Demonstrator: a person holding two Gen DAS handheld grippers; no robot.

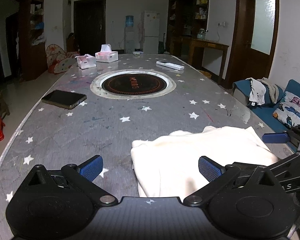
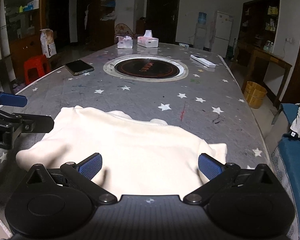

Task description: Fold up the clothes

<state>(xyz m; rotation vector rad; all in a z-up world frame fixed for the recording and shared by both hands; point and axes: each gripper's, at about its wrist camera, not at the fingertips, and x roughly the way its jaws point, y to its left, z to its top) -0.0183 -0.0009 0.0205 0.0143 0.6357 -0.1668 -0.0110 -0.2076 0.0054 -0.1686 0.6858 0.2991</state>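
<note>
A cream-white garment [image 1: 190,156] [image 2: 118,146] lies folded into a compact stack on the near end of the grey star-patterned table [image 1: 90,124] [image 2: 200,92]. My left gripper [image 1: 150,167] hovers open just above the garment's left edge, holding nothing. Its right pad is over the cloth and its left pad is over bare table. My right gripper [image 2: 150,165] is open too, both blue pads spread over the garment's near part. Each gripper's blue finger shows at the edge of the other's view.
A black phone [image 1: 64,99] [image 2: 79,67] lies at the table's left. A round inset hotplate [image 1: 133,84] [image 2: 146,68] sits mid-table, a white remote [image 1: 170,65] [image 2: 203,60] and two tissue packs [image 1: 106,56] [image 2: 148,40] beyond. A blue sofa [image 1: 270,108] with clothes flanks the right edge.
</note>
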